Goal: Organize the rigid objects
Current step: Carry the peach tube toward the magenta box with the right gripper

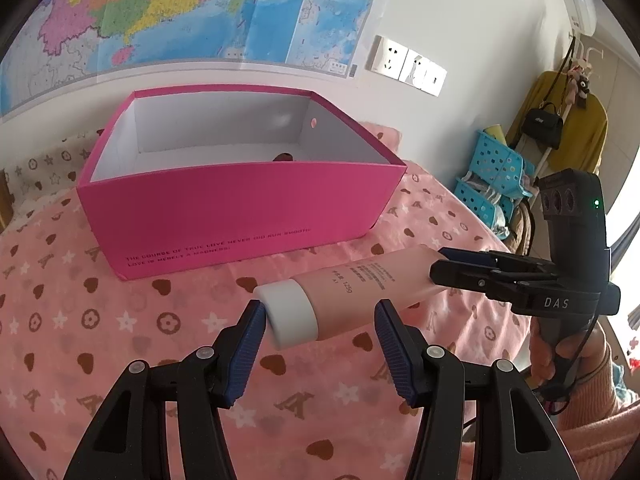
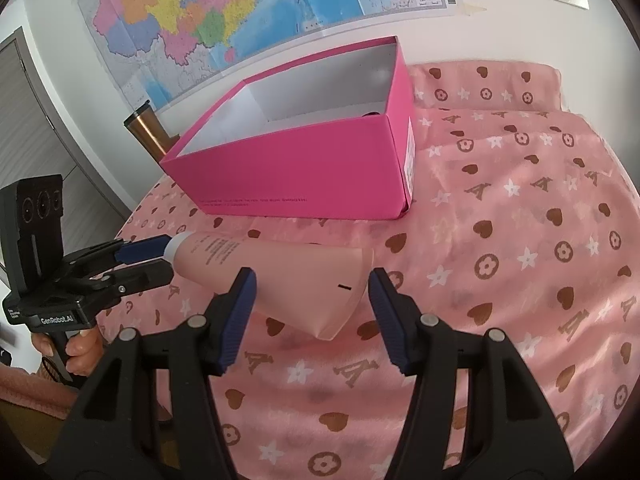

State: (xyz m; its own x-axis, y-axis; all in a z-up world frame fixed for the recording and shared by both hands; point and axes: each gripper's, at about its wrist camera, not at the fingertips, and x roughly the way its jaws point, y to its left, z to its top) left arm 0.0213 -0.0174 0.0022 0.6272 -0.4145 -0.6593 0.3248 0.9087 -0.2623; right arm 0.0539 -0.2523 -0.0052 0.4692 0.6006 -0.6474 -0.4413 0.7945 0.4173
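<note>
Holding a pale pink plastic squeeze tube (image 1: 360,292) by both ends, just in front of the long lettered wall of an open magenta cardboard box (image 1: 240,208). Clamps the left gripper (image 1: 320,308) at a middling width over the tube's round white cap (image 1: 290,316), one blue ribbed pad (image 1: 252,332) against the cap and the other against the tube's body just behind it. Closes the right gripper (image 2: 311,276) a little wider across the flat crimped tail, pads touching both edges. Has the tube running roughly along the box's front wall, cap toward the box's left end, tail toward its right end. Cannot tell whether the tube rests on the pink heart-and-star patterned cover (image 2: 520,280) under the box or hangs just above it. Shows a small dark thing (image 1: 283,157) on the box's white floor, too hidden to name. Behind the box, a colourful paper wall map (image 2: 200,12); beside its left rear corner, a copper-coloured metal tumbler (image 2: 146,132).
</note>
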